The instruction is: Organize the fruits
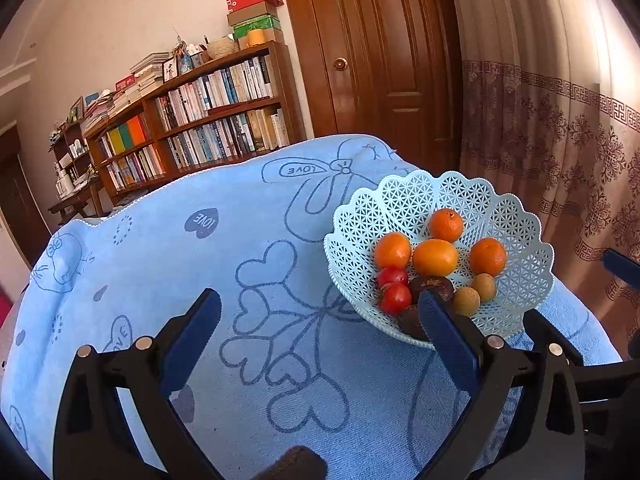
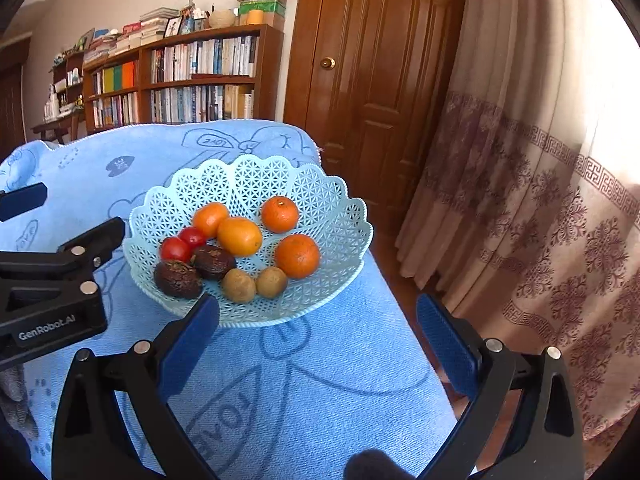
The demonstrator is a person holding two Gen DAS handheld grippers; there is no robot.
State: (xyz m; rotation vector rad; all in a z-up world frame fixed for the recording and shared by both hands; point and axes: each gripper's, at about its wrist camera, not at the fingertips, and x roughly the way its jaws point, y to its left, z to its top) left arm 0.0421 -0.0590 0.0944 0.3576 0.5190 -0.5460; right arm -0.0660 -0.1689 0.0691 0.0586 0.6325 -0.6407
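Observation:
A pale blue lattice basket [image 1: 408, 200] [image 2: 248, 176] stands on a light blue towel [image 1: 248, 272] [image 2: 320, 380]. In it lie several oranges [image 1: 435, 257] [image 2: 239, 236], two red tomatoes [image 1: 395, 298] [image 2: 175, 249], two dark brown fruits [image 1: 432, 286] [image 2: 178, 279] and two small tan fruits [image 1: 466, 301] [image 2: 239, 285]. My left gripper [image 1: 316, 304] is open over bare towel, its right finger overlapping the basket's near rim. My right gripper [image 2: 318, 306] is open and empty just in front of the basket. The left gripper [image 2: 82, 210] also shows at the basket's left.
The towel-covered surface drops off on the right toward a patterned curtain [image 2: 540, 200] and a brown wooden door [image 2: 372, 80]. A bookshelf [image 1: 200, 120] with stacked boxes stands behind. A blue finger of the right gripper [image 1: 620, 266] shows at the right edge.

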